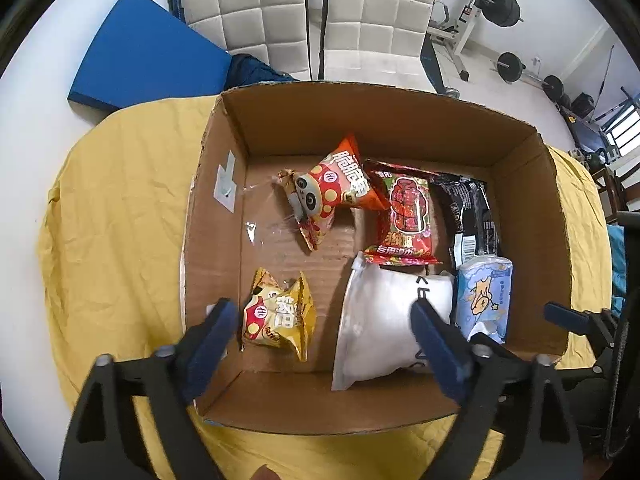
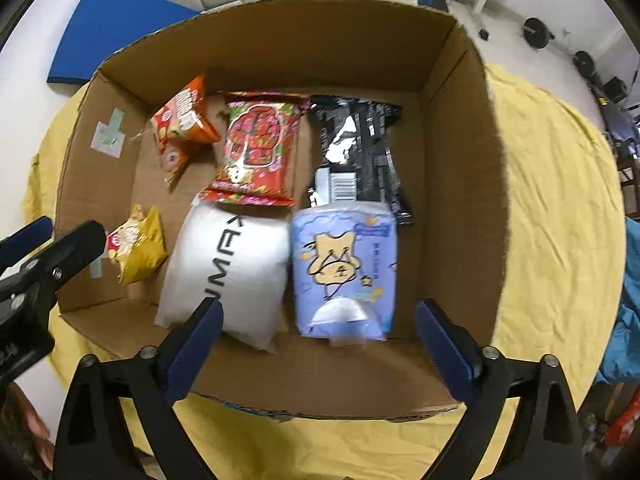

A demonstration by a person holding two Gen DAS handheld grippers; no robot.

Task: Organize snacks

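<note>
Snack packets lie inside an open cardboard box (image 1: pixel 400 120) that sits on a yellow cloth (image 1: pixel 120 200), seen from two cameras looking down along their grippers.

In the left wrist view, the left gripper (image 1: pixel 324 320) fills the lower part of the frame with its blue-padded jaws spread wide and nothing between the pads. A crumpled yellow packet (image 1: pixel 278 316) lies in the lower left of the box, just inside the left jaw. A white pouch (image 1: pixel 384 320) sits at lower centre, partly behind the right jaw. Higher up lie an orange panda packet (image 1: pixel 332 188), a red packet (image 1: pixel 404 216) and a black packet (image 1: pixel 468 216), side by side along the middle of the frame.

In the right wrist view, the right gripper (image 2: pixel 320 328) is likewise released and empty. A pale blue tissue pack (image 2: pixel 344 268) lies between its jaws at lower centre, below them on the box floor and not pressed by either pad.

Judging by this, both hands appear to be at a release step, with items set down in the box. No loose snacks show outside the box here, so the next move likely calls for lifting clear and finding whatever remains to sort.
</note>
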